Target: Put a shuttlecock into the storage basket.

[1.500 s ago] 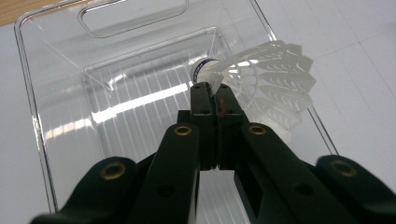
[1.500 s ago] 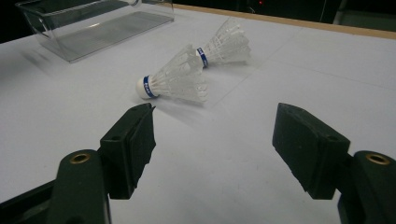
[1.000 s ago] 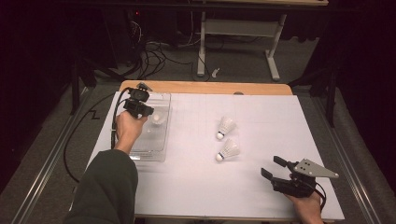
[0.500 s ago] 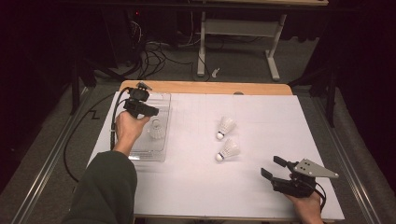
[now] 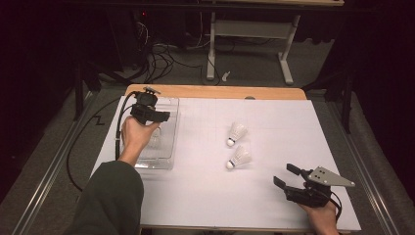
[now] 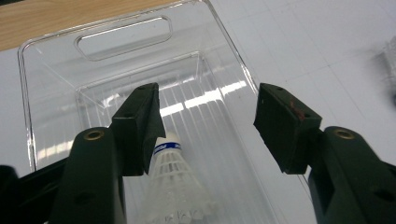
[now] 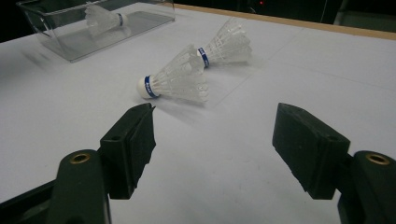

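- High view: a white sheet (image 5: 195, 196) covers most of the wooden table (image 5: 215, 91). The left gripper (image 5: 155, 115) is held above a clear plastic bin (image 5: 169, 142) at the sheet's left edge, with the person's left hand (image 5: 136, 134) under it and a dark sleeve (image 5: 105, 200) coming in from the bottom. From here I cannot tell how its jaws stand. Two white shuttlecocks lie near the middle of the sheet, one shuttlecock (image 5: 237, 133) farther away and a second shuttlecock (image 5: 238, 157) just beside it, closer to the person. The right gripper (image 5: 289, 176) rests low at the near right of the sheet, well apart from both, its jaws spread and a grey three-cornered plate (image 5: 327, 176) on top.
- Left gripper view: the two black jaws stand wide apart and pinch nothing. Below them lies the bin (image 6: 42, 70) with its handle slot (image 6: 123, 36) at the far end. A third shuttlecock (image 6: 175, 186) lies inside on the ribbed floor, its blue-banded cork end toward the left jaw.
- Right gripper view: the jaws are spread over bare sheet (image 7: 219, 154), empty. Ahead lie the nearer shuttlecock (image 7: 175, 77) and the other one (image 7: 226, 46), skirts close together. The bin (image 7: 70, 46) stands at the far left with a shuttlecock (image 7: 103, 17) inside.
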Demonstrator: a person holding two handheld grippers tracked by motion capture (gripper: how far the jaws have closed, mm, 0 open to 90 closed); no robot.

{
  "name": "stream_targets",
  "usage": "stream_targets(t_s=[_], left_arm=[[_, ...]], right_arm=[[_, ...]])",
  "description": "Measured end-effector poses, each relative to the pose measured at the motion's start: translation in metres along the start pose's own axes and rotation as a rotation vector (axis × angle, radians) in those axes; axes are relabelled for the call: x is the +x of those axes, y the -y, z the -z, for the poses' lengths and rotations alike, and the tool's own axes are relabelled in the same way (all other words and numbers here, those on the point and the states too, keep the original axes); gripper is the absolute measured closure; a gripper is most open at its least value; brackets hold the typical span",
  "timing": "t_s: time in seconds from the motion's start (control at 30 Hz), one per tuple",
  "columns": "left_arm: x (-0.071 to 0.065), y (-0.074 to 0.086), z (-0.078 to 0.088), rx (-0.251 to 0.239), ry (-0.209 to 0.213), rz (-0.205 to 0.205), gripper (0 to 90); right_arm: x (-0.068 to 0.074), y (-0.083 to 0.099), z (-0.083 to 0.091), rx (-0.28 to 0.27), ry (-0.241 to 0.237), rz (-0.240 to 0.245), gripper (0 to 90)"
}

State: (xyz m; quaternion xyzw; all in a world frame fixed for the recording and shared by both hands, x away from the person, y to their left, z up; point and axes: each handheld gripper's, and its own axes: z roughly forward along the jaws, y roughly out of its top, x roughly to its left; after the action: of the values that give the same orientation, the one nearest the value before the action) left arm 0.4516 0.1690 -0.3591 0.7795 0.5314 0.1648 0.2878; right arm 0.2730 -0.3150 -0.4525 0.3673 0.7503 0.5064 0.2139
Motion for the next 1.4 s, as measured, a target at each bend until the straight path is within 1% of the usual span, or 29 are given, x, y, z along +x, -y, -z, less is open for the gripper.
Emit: stream_targets(t_s=[0.07, 0.13, 0.2, 0.33, 0.37, 0.53, 0.67, 0.73, 0.83, 1.03, 1.23, 1.37, 1.4], left_arm=[[-0.001, 0.003, 0.001, -0.017, -0.001, 0.003, 42.3], [-0.001, 0.005, 0.002, -0.021, 0.0, 0.006, 42.4], [-0.001, 0.007, 0.003, -0.035, 0.007, 0.015, 42.3], [-0.001, 0.011, 0.005, -0.048, 0.001, 0.006, 41.8], [-0.002, 0.012, 0.006, -0.061, 0.004, 0.011, 41.8], [-0.003, 0.016, 0.008, -0.076, 0.009, 0.006, 41.3], [-0.006, 0.02, 0.01, -0.097, 0.001, 0.004, 40.3], [-0.007, 0.022, 0.011, -0.1, 0.011, 0.004, 40.0], [-0.008, 0.023, 0.012, -0.107, 0.012, 0.0, 39.6], [-0.014, 0.031, 0.017, -0.142, 0.023, -0.017, 38.6], [-0.015, 0.037, 0.021, -0.161, 0.029, -0.02, 38.1], [-0.016, 0.043, 0.026, -0.196, 0.045, -0.017, 37.9], [-0.016, 0.043, 0.026, -0.196, 0.045, -0.017, 37.8]], right_arm=[[0.0, 0.0, 0.0, -0.001, 0.001, -0.003, 30.0], [0.0, 0.0, 0.0, -0.001, 0.0, 0.001, 29.9], [0.0, 0.0, 0.0, 0.0, 0.0, 0.0, 30.0], [0.0, 0.0, 0.0, -0.001, 0.0, 0.001, 29.9], [0.0, 0.0, 0.0, 0.001, 0.0, 0.001, 29.9], [0.0, 0.0, 0.0, 0.001, 0.001, 0.001, 29.9], [0.0, 0.0, 0.0, 0.002, -0.001, 0.001, 30.0], [0.0, 0.0, 0.0, 0.001, 0.0, 0.001, 29.9], [0.0, 0.0, 0.0, 0.001, -0.001, 0.0, 29.9], [0.0, 0.0, 0.0, 0.0, 0.0, 0.0, 29.9], [0.0, 0.0, 0.0, 0.0, 0.0, -0.001, 30.0], [0.0, 0.0, 0.0, -0.003, 0.001, -0.004, 29.8], [0.0, 0.0, 0.0, -0.003, 0.001, -0.004, 29.8]])
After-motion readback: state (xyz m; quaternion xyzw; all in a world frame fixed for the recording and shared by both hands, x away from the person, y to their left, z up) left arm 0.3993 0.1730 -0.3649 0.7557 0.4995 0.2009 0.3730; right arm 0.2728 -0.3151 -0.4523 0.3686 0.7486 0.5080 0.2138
